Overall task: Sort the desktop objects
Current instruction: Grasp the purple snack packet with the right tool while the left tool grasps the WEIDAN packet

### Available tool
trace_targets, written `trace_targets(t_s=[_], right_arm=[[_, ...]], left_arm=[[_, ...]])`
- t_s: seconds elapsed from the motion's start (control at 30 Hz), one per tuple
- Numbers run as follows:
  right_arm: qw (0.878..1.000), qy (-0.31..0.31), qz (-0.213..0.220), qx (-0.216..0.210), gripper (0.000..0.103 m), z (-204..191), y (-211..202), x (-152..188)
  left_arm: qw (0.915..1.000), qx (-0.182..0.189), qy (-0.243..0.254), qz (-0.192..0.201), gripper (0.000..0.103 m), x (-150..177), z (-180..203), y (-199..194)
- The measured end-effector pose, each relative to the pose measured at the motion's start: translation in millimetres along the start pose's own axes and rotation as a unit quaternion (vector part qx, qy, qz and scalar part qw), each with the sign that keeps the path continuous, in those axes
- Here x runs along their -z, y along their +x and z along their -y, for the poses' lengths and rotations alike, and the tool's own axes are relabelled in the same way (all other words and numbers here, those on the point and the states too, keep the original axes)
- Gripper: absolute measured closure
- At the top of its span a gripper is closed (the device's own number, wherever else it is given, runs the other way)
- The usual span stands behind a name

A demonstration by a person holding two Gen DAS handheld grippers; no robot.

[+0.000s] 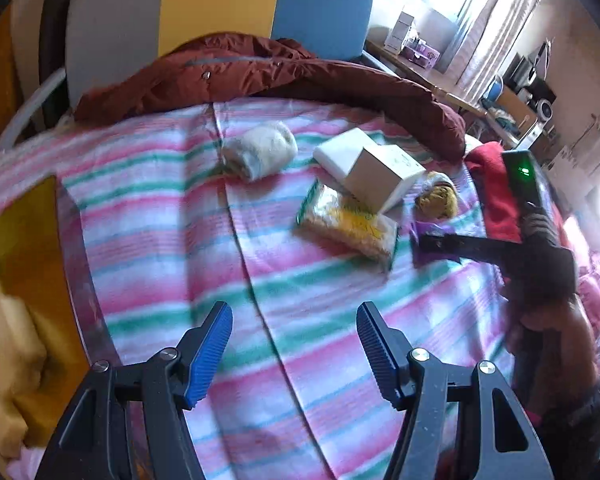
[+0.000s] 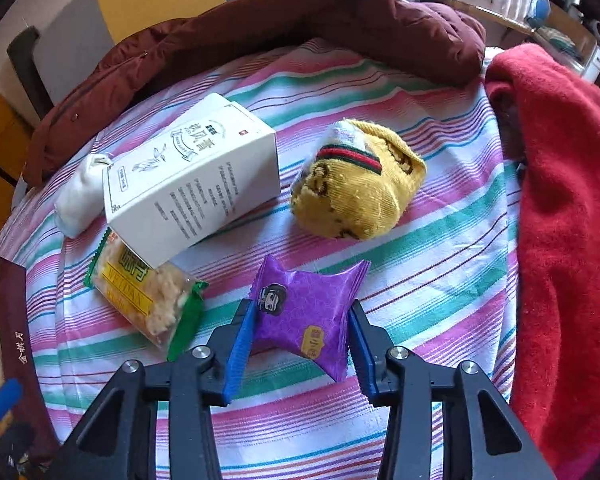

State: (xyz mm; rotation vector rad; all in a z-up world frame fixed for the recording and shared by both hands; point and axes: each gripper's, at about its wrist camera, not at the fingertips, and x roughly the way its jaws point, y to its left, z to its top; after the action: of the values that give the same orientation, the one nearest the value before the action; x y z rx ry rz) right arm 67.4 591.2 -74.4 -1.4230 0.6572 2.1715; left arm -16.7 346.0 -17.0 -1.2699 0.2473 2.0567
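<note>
My right gripper hugs the purple snack packet low in the middle. It is slippery and could slide out. My left gripper hangs wide open, holding nothing. The white box leans on the green packet and may tip.
</note>
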Motion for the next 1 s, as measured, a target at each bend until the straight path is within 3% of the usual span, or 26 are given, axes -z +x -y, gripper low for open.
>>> trace_targets(t_s=[0.2, 0.3, 0.4, 0.53, 0.77, 0.83, 1.0], right_arm=[[1.000, 0.002, -0.006, -0.012, 0.057, 5.8, -3.0, 0.0], [1.000, 0.003, -0.010, -0.019, 0.056, 8.4, -4.3, -3.0], [1.000, 0.010, -0.013, -0.025, 0.056, 12.9, -6.3, -3.3], [1.000, 0.011, -0.010, -0.027, 0.056, 15.2, -11.1, -2.6], [0.999, 0.018, -0.011, -0.030, 0.056, 15.0, -9.8, -3.2], [0.999, 0.022, -0.013, -0.032, 0.055, 16.0, -8.3, -5.7], [0.999, 0.023, -0.014, -0.029, 0.054, 15.3, -2.7, -12.5]], left_arm=[[0.9979, -0.013, 0.059, -0.022, 0.036, -21.4, 22.1, 25.6], [0.9905, -0.024, 0.134, -0.020, 0.033, -33.2, 44.3, 37.7], [0.9827, -0.008, 0.181, -0.038, 0.027, -45.0, 57.4, 49.4], [0.9497, -0.036, 0.310, -0.025, 0.024, -52.2, 82.3, 62.2], [0.9157, -0.001, 0.399, -0.050, 0.023, -66.2, 89.3, 84.6], [0.9108, 0.009, 0.408, -0.061, 0.023, -69.3, 87.3, 94.3], [0.9081, 0.059, 0.406, -0.082, 0.023, -77.3, 90.3, 110.0]])
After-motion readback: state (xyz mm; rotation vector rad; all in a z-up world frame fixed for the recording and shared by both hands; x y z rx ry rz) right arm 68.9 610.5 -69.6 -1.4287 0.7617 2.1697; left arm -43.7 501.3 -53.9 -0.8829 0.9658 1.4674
